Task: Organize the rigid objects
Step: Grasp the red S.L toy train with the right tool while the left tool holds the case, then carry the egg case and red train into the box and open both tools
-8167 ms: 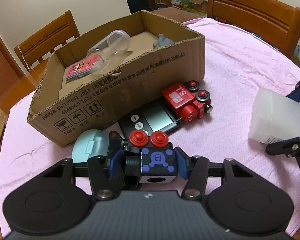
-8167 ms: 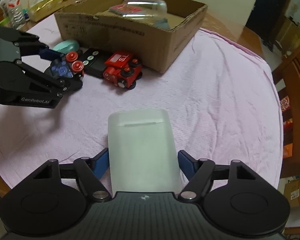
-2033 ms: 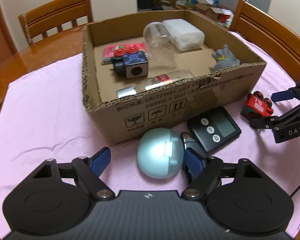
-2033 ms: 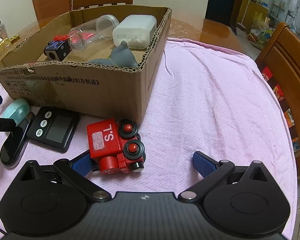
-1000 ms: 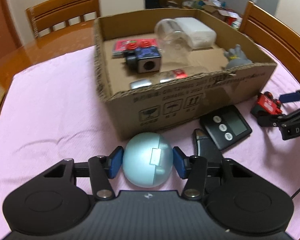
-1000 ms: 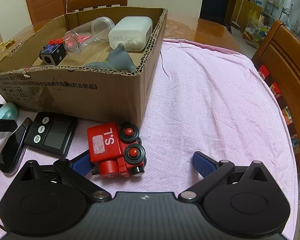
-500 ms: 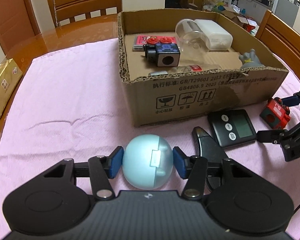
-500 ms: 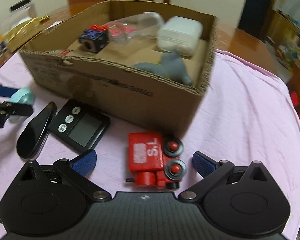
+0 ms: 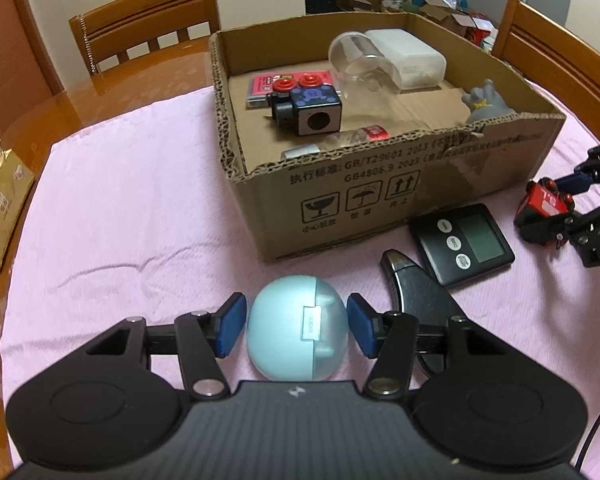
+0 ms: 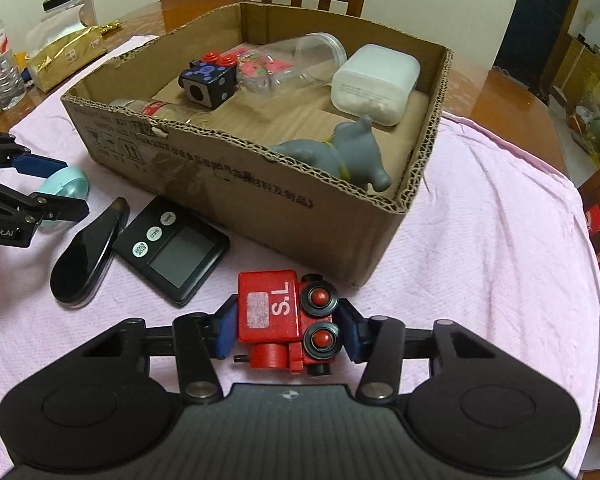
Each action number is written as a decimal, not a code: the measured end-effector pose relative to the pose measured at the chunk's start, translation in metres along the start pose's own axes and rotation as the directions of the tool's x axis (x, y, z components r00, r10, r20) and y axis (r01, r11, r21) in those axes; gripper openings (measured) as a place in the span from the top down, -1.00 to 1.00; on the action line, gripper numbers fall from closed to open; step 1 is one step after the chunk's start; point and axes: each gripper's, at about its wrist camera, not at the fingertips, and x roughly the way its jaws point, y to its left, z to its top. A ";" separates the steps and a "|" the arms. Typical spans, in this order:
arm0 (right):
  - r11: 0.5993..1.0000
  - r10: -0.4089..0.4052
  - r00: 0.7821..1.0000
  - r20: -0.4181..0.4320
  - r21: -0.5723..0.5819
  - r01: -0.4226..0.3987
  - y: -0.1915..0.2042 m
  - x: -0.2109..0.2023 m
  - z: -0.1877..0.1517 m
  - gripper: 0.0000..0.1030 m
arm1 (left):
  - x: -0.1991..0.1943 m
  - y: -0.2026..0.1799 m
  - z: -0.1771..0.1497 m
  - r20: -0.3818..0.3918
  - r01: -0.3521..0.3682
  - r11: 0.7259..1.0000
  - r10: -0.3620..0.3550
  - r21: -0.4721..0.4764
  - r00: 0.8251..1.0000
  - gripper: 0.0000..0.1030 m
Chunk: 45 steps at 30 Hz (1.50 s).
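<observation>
The right gripper (image 10: 286, 330), whose jaws gape wide a second ago, now clamps the red toy train (image 10: 286, 320), its blue pads pressing both sides. The left gripper (image 9: 296, 330), tight on the pale blue egg-shaped case (image 9: 296, 338) half a second ago, is opening, slim gaps showing beside the case. The white plastic container (image 10: 374, 84) and blue toy block (image 10: 208, 80), on the table eight seconds ago, now lie inside the cardboard box (image 10: 260, 184).
</observation>
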 end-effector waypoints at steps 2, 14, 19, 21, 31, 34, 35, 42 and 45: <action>1.000 0.000 1.000 -0.004 0.003 0.000 0.000 -0.001 0.000 -0.07 | 0.000 0.000 0.001 -0.002 0.002 1.000 -0.002 0.006 1.000 -0.10; 1.000 0.000 1.000 -0.025 0.020 0.001 -0.003 -0.002 -0.001 -0.07 | 0.000 0.002 0.004 -0.042 0.040 0.998 -0.038 0.043 0.998 -0.10; 1.000 -0.007 1.000 -0.025 0.017 0.007 -0.002 -0.001 0.000 -0.07 | 0.000 0.004 0.004 -0.066 0.043 0.999 -0.042 0.006 0.997 -0.13; 1.000 -0.010 1.000 -0.026 0.020 0.010 -0.001 -0.001 0.000 -0.07 | 0.001 0.006 0.005 -0.084 0.033 0.999 -0.036 -0.035 0.996 -0.12; 1.000 -0.022 0.999 -0.033 0.016 0.023 0.001 0.000 0.001 -0.06 | 0.001 0.003 0.005 -0.091 0.043 0.998 -0.046 -0.038 0.995 -0.01; 1.000 -0.018 0.999 -0.036 0.004 0.018 0.001 -0.003 0.002 -0.05 | -0.002 0.001 0.005 -0.095 0.056 0.998 -0.058 -0.023 0.994 0.00; 1.000 -0.015 0.999 -0.039 -0.002 0.015 0.002 -0.003 0.003 -0.05 | -0.002 0.001 0.005 -0.098 0.059 0.998 -0.061 -0.017 0.993 0.00; 0.999 -0.015 0.999 -0.045 -0.047 0.013 0.002 -0.016 0.007 -0.05 | -0.020 0.000 0.009 -0.092 0.076 0.997 -0.073 0.033 0.993 0.00; 0.997 -0.009 0.999 -0.045 -0.075 0.006 0.002 -0.028 0.010 -0.05 | -0.031 0.002 0.013 -0.088 0.083 0.995 -0.078 0.054 0.993 0.00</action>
